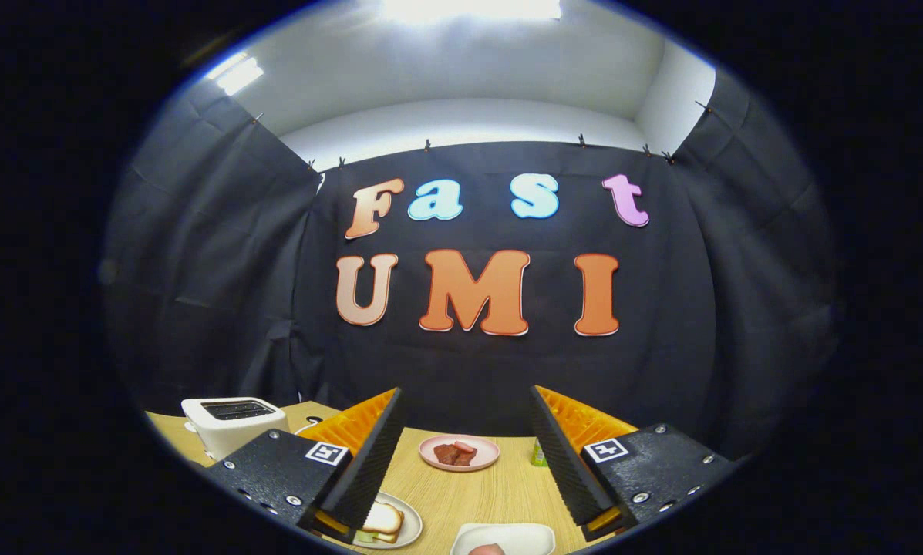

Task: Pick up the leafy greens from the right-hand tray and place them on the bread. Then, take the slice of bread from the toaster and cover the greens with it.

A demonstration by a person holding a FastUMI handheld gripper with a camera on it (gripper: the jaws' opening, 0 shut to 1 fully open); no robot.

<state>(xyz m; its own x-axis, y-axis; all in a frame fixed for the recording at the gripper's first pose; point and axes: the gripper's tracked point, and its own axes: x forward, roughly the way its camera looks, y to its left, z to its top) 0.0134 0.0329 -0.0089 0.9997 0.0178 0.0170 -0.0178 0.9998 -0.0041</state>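
Wooden tabletop (461,493), lower frame: we note gripper (461,455) fingers spread wide, holding nothing; toaster (234,424) lower left, sandwich (380,523) by left finger, pink plate (459,452) btwn fingers.

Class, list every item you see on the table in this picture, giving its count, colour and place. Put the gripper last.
table: one, light wood, under everything
toaster: one, white, far side, beyond the left finger
pink plate: one, holding reddish meat pieces, ahead between the fingers
white plate: one, near the left finger, carrying a sandwich of bread with green showing at its edge
white tray: one, nearest, between the fingers, contents unclear
green item: one, partly hidden beside the right finger
gripper: one, black and orange fingers, open, holding nothing
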